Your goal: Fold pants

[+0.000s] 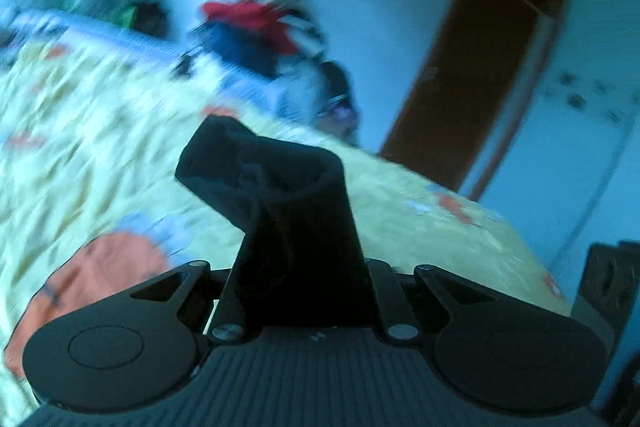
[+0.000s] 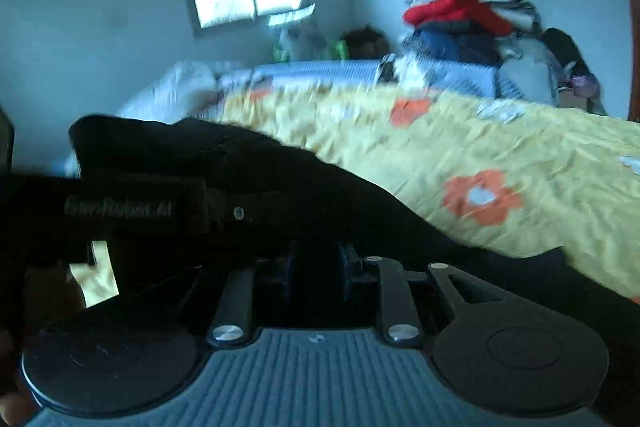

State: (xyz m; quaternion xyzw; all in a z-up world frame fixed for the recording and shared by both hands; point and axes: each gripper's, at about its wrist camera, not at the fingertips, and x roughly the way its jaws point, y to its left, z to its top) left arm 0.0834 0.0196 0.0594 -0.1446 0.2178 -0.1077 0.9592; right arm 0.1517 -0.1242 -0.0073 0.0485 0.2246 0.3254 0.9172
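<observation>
Black pants [image 1: 280, 203] lifted over the yellow bedspread [image 1: 80, 131].
Left gripper [image 1: 304, 267] clamped on cloth; right gripper [image 2: 316, 267] narrow, seemingly pinching pants too.

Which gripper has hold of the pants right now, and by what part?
Both. The left gripper pinches a bunched edge of the black pants; the right gripper is shut on another stretch of the fabric. Which part, waistband or hem, cannot be told.

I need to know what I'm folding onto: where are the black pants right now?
In both wrist views the black pants are lifted above the yellow flowered bedspread, bunched between the left gripper and the right gripper.
</observation>
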